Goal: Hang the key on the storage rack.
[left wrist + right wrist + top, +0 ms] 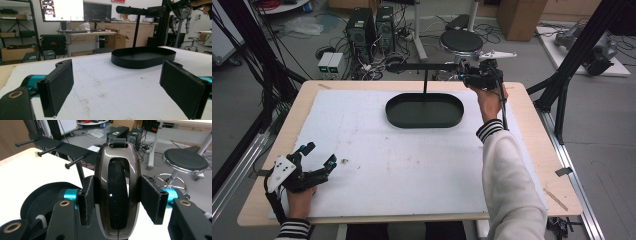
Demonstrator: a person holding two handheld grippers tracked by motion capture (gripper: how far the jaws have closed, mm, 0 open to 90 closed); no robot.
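A glossy brown oval loop (117, 192), with a dark band running through its middle and a small strap tab at its top (perhaps a watch-like piece or a buckle, hard to name for sure), sits clamped upright between the pads of the right gripper (117, 200). The jaws press its two sides, which keeps the tab end free and pointing toward the black rack (57, 147) with its row of pegs. Judging by that aim, the loop is being lined up to hang on a peg. In the high view the right gripper (479, 75) is raised at the far right, beside the rack's bar (422, 66) above the black oval tray (424, 110). The left gripper (314, 160) rests at the near left corner of the tabletop (412, 160), jaws spread wide with nothing between them, apparently waiting out of the way.
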